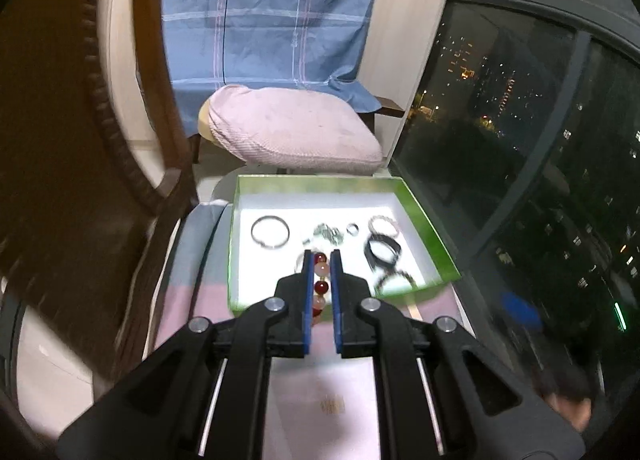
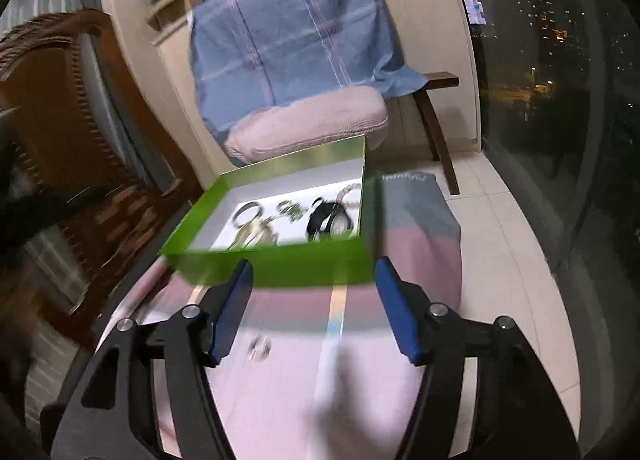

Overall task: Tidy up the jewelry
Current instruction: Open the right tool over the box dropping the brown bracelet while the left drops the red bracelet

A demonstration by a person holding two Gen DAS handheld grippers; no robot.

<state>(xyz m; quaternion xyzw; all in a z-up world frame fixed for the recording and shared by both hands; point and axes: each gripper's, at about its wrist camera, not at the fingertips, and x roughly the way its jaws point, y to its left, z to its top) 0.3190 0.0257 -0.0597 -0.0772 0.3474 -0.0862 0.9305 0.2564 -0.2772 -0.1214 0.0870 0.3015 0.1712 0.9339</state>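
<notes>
While the left tool (image 1: 321,260) pinched the beaded bracelet (image 1: 320,284) at the green box's (image 1: 432,236) near edge, the right tool (image 2: 314,272) stood released, empty. Beads: hard, slick, strand floppy; best pinched across one bead.

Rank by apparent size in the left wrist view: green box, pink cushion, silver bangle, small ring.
1. pink cushion and green box: similar span, too close to rank
2. silver bangle
3. small ring
</notes>
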